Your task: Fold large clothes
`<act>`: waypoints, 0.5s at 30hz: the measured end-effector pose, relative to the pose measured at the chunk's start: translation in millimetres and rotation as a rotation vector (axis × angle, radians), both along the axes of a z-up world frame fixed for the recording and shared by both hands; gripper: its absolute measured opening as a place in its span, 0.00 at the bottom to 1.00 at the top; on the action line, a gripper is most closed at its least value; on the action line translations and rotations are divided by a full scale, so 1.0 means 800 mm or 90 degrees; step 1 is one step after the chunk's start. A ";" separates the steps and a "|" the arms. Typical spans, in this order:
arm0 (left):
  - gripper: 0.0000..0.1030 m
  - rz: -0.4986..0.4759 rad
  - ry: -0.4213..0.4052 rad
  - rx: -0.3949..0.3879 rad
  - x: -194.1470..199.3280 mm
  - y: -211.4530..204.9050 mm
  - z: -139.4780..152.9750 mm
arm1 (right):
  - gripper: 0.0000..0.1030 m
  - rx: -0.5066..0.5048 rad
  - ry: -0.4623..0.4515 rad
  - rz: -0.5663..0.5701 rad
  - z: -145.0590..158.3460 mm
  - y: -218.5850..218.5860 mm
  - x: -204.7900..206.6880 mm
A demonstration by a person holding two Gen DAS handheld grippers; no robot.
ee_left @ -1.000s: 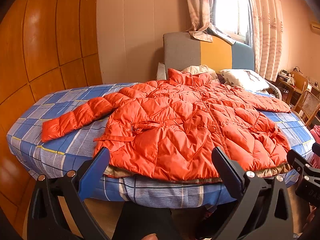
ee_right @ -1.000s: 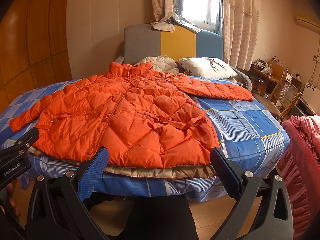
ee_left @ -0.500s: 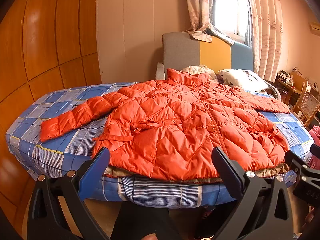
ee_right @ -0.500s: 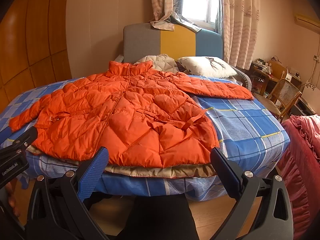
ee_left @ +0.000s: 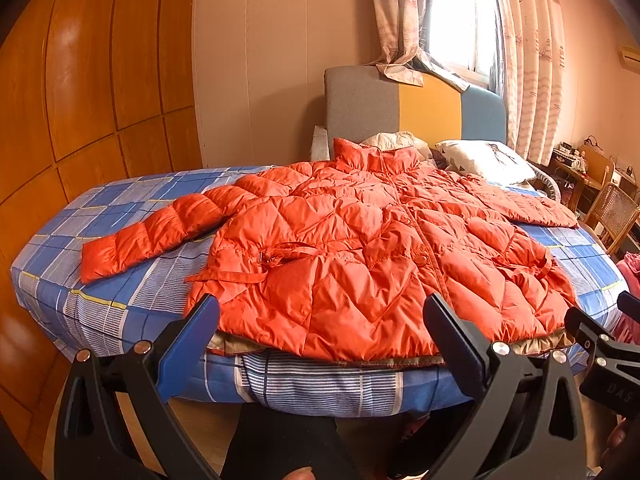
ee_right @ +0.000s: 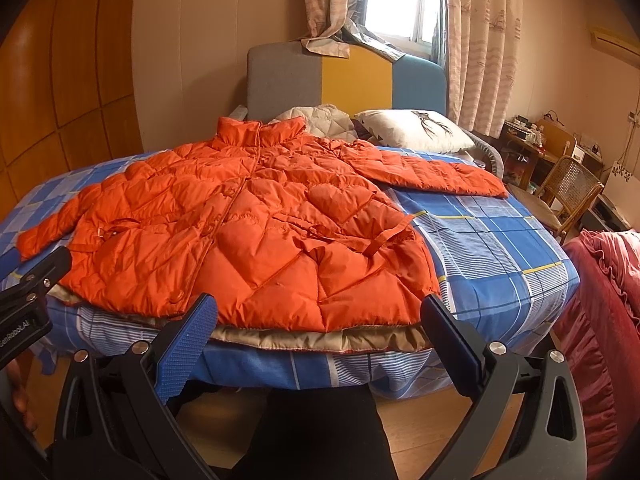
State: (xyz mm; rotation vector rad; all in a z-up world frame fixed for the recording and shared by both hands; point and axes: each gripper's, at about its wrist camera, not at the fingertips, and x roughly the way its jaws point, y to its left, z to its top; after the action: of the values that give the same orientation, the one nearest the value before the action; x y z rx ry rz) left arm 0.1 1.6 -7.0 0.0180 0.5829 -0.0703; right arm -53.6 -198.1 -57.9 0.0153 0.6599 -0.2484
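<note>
An orange quilted jacket (ee_left: 360, 248) is lying spread flat, front up, across the bed (ee_left: 120, 292), its collar pointing toward the headboard (ee_left: 412, 112) and its hem reaching the foot edge, where a strip of tan lining (ee_right: 320, 338) is showing beneath the orange shell. One sleeve (ee_left: 152, 236) is stretching out toward the bed's left edge, resting on the blue plaid sheet, and the other sleeve (ee_right: 436, 170) is angling toward the right edge near the head end. A loose orange belt strap (ee_right: 388, 236) is trailing over the lower right part of the jacket. The left gripper (ee_left: 320, 320) is hovering just off the foot edge of the bed, facing the hem, with its jaws spread wide and nothing between them. The right gripper (ee_right: 318, 316) is doing likewise at the foot edge, more toward the bed's right corner, jaws released and apart, not touching the fabric. A white pillow (ee_right: 412, 130) is sitting at the head end beside the collar, with a pale quilted bundle (ee_right: 320, 118) just behind the collar. Curtains (ee_right: 484, 40) are hanging by the window above the headboard, a wicker-backed chair (ee_right: 568, 188) is standing off the right side, and a dark red ruffled cover (ee_right: 604, 320) is showing near the right foot corner.
</note>
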 end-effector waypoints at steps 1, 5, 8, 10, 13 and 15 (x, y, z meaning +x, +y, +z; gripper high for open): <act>0.98 0.000 0.001 0.001 0.000 0.000 0.000 | 0.97 0.001 0.001 0.001 -0.001 0.000 0.000; 0.98 -0.001 0.000 0.000 0.000 -0.001 0.000 | 0.97 0.000 0.001 0.000 -0.002 0.000 -0.002; 0.98 -0.002 0.000 0.001 0.000 -0.002 0.000 | 0.97 -0.002 -0.002 0.001 -0.001 0.000 -0.002; 0.98 -0.002 -0.001 0.001 0.000 -0.002 0.000 | 0.97 -0.004 -0.004 0.002 -0.002 0.001 -0.002; 0.98 -0.002 -0.001 0.000 0.000 -0.002 0.000 | 0.97 -0.004 -0.005 0.001 -0.002 0.001 -0.003; 0.98 -0.003 -0.002 0.000 0.000 -0.002 0.001 | 0.97 -0.004 -0.004 0.001 -0.001 0.001 -0.003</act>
State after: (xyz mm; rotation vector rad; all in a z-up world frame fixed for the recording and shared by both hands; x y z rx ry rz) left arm 0.3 -0.3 -6.5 0.0197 0.5796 -0.0741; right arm -55.7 -197.4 -59.0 0.0098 0.6523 -0.2488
